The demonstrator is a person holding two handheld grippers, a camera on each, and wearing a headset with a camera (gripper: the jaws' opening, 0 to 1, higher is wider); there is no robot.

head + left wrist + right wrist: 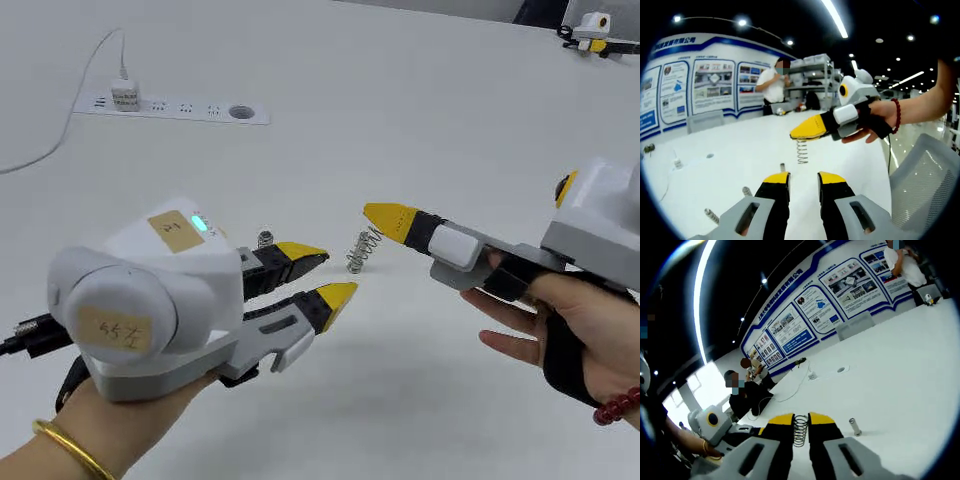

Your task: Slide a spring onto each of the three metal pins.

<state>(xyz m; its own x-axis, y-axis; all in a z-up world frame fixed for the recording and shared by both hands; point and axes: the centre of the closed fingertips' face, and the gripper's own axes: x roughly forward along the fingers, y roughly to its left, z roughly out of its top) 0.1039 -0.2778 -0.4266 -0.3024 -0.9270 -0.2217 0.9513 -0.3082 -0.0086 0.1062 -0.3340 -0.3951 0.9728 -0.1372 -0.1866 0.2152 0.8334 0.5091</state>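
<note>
Steel spring (800, 430) clamped by right gripper (800, 418) (dangling in head view).

— How much of the metal pin (265, 238) shows in the head view?
— Just its top; the left gripper (338, 273)'s upper jaw covers the rest.
— And the spring (363, 250)?
— Its upper end is lost behind the right gripper (375, 215)'s yellow tip.

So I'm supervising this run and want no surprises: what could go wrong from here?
The coiled metal spring is pinched only at the yellow tips of the right gripper, so it might slip or pop out. In the left gripper view it hangs apart from the short upright metal pin; a skewed approach could snag the coil on the pin's top.
</note>
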